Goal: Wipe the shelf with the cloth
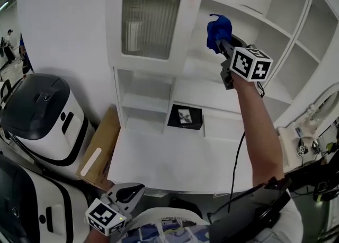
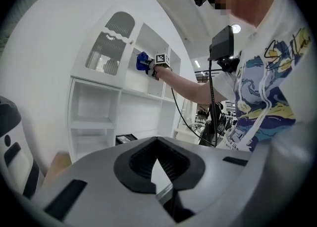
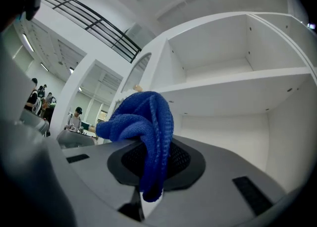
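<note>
Left gripper [image 1: 132, 190]: held low beside the desk [image 1: 175, 165], fingers pressed together, empty. Right gripper [image 1: 222, 43]: fingers pinched on the cloth [image 1: 218, 29], near the shelf [image 1: 265, 22]. Advised: cloth pressed flat, swept end to end.

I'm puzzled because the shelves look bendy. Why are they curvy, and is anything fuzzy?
Right gripper view: the wide lens bows the shelf and darkens the corners; the blue cloth is sharp. Left gripper view: same bulge, with a ceiling light glaring. Head view: milder bending, even light.
</note>
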Demonstrator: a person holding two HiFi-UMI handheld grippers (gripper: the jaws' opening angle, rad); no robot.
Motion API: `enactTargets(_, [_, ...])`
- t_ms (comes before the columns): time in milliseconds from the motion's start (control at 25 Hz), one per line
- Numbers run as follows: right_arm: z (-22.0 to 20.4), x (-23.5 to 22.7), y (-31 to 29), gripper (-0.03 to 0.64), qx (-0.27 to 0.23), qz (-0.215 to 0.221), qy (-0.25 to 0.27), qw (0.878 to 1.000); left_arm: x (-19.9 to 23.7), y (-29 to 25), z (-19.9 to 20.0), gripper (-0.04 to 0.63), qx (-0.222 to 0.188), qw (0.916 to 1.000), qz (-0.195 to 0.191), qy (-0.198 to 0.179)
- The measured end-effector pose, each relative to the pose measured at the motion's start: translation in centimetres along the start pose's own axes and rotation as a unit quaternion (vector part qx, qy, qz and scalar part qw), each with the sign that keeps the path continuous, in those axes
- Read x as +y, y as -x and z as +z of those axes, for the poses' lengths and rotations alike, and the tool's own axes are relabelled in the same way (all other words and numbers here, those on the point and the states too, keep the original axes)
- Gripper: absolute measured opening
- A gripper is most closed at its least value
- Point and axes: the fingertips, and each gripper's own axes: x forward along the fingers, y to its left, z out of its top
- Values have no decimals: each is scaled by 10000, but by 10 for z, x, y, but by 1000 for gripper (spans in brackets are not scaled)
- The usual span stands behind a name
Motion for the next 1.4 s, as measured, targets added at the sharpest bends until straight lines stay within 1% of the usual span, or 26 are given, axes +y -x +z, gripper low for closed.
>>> enactTargets(160, [-35, -29, 9, 67, 454, -58, 72, 9989, 0, -28, 7, 3, 45, 9999, -95, -104])
enactTargets(240, [-52, -40, 10, 67, 727, 4, 259, 9970, -5, -50, 17, 3, 7, 9998, -164, -127])
enactTargets(320, [-64, -51, 8, 67, 955, 118, 519, 9940, -13, -74, 32, 3, -21, 9993, -299, -241])
enactTargets(400, [-74, -62, 4, 67, 1135, 216, 777, 9903, -20, -99, 48, 3, -15, 9982, -430, -407])
enactTargets(480, [-83, -69, -1, 67, 1280, 354, 964, 9864, -23, -122, 67, 3, -68, 9973, -540, -496])
enactTargets(640, [-104, -74, -11, 67, 1575, 780, 1192, 9772, -32, -169, 95, 3, -112, 9950, -736, -666])
enactTargets(760, [-122, -83, -18, 67, 1788, 938, 1397, 9694, -48, -197, 113, 3, -101, 9920, -1039, -703])
enactTargets(840, [-131, -88, -27, 67, 1970, 1004, 1623, 9616, -54, -209, 123, 3, -154, 9894, -1218, -781])
enactTargets(920, [-141, -88, -38, 67, 2214, 1078, 1848, 9514, -56, -213, 127, 3, -165, 9874, -1354, -803])
enactTargets(1000, [-148, -82, -51, 67, 2438, 1136, 2075, 9405, -50, -209, 128, 3, -154, 9868, -1406, -785])
enactTargets(1080, [-155, -80, -67, 67, 2620, 1102, 2259, 9318, -43, -203, 130, 3, -150, 9860, -1439, -825])
enactTargets(1160, [-164, -86, -83, 67, 2776, 1060, 2264, 9276, -38, -199, 133, 3, -145, 9852, -1475, -863])
enactTargets(1280, [-173, -86, -105, 67, 2995, 1072, 2186, 9225, -26, -192, 134, 3, -127, 9867, -1394, -828])
enactTargets(1400, [-186, -87, -126, 67, 3302, 1010, 2285, 9103, -13, -180, 132, 3, -146, 9883, -1312, -769])
